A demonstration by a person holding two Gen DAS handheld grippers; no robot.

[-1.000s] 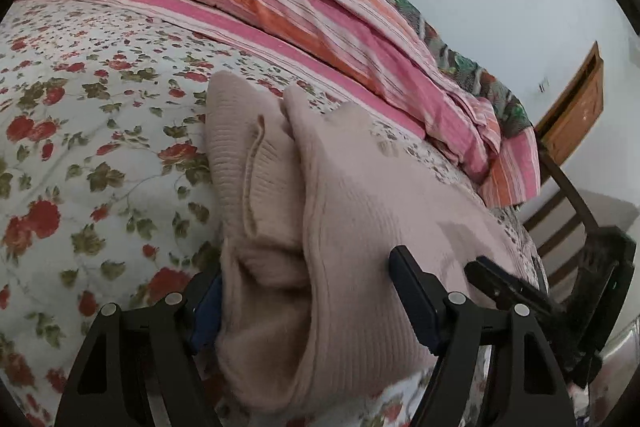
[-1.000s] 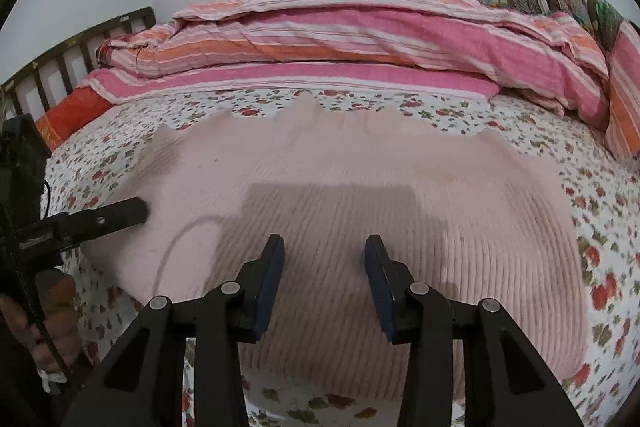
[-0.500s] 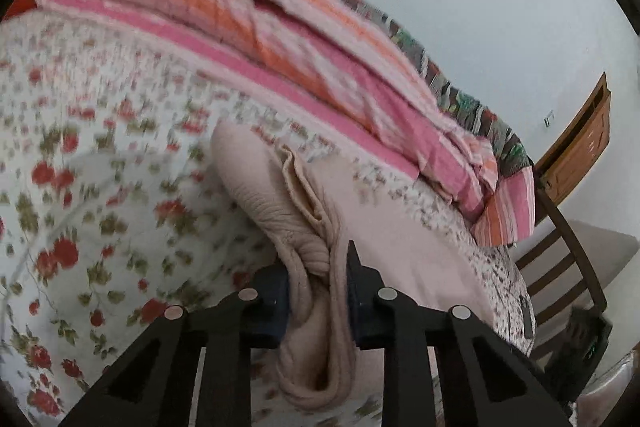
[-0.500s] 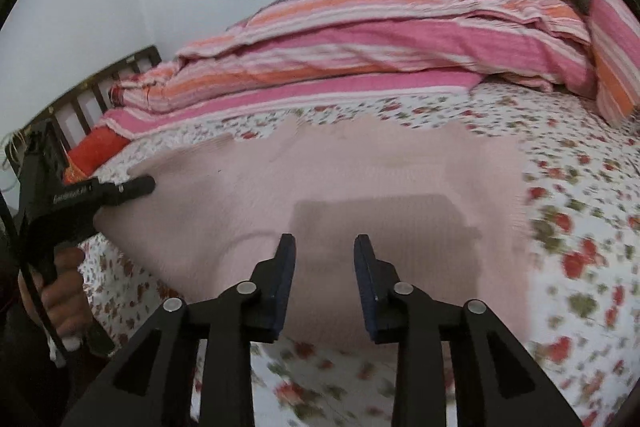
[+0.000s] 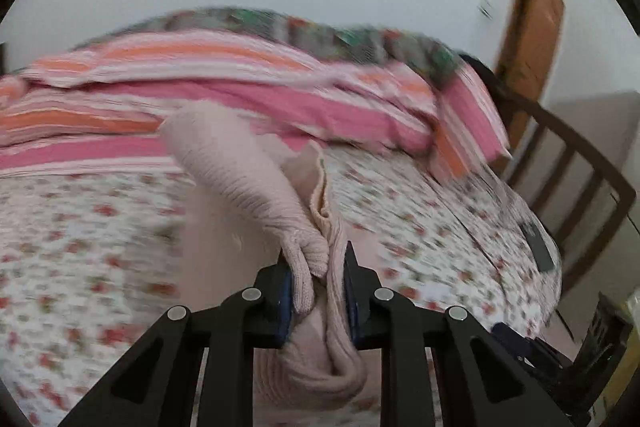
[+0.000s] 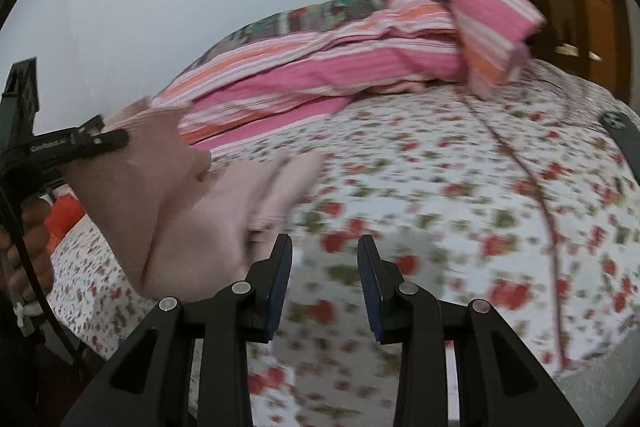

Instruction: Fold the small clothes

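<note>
A pale pink ribbed knit garment (image 5: 248,183) hangs bunched from my left gripper (image 5: 318,287), which is shut on its folded edge and holds it lifted above the floral bedsheet (image 5: 420,227). In the right wrist view the same garment (image 6: 168,211) hangs at the left from the left gripper (image 6: 102,139), its lower part trailing onto the sheet. My right gripper (image 6: 324,267) is open and empty, over the floral sheet (image 6: 460,227) to the right of the garment.
A pink and orange striped blanket (image 5: 240,87) is piled along the far side of the bed. A dark wooden bed rail (image 5: 580,163) and a brown door (image 5: 532,39) are at the right. A dark flat object (image 5: 538,243) lies near the bed's right edge.
My left gripper closed on the garment's edge and lifted it off the bed, swinging rightwards. My right gripper moved right, off the garment, and opened a little wider.
</note>
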